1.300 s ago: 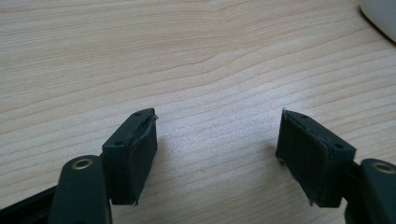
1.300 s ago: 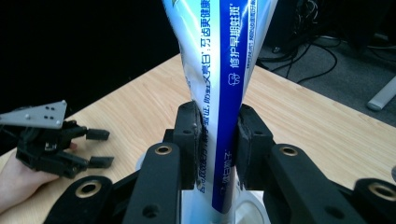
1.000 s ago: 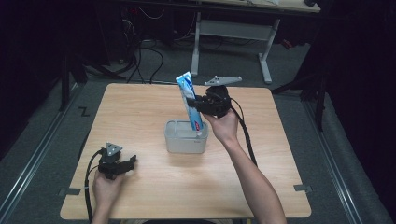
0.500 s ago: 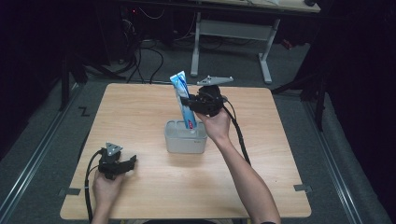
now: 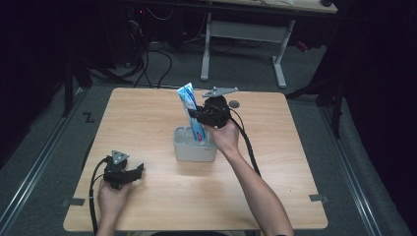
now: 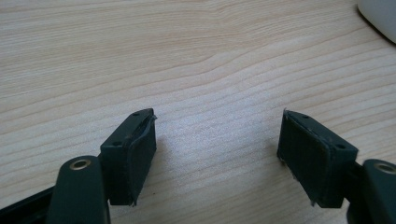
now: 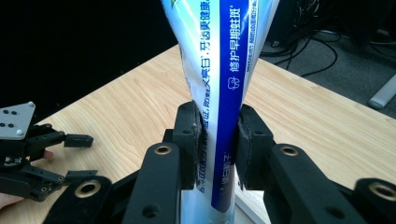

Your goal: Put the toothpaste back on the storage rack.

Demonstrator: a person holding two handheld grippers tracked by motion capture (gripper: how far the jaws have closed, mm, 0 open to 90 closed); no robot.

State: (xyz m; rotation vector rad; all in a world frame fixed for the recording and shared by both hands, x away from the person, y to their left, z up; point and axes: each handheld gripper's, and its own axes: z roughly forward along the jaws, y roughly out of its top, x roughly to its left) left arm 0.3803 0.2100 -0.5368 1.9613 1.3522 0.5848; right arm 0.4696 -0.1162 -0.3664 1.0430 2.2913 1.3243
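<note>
High view: right gripper clenches 1 toothpaste tube over 1 holder; left gripper released.

A pale wooden table with rounded corners lies before me, its grain running side to side. A small dark round disc sits near its far edge. Grey carpet surrounds it. Off the table's far left corner a black Z-shaped mark is stuck to the floor, and grey tape pieces lie at my near corners. A metal rail runs along the floor to my left. Beyond, black cables trail beside a white-legged desk in darkness.
</note>
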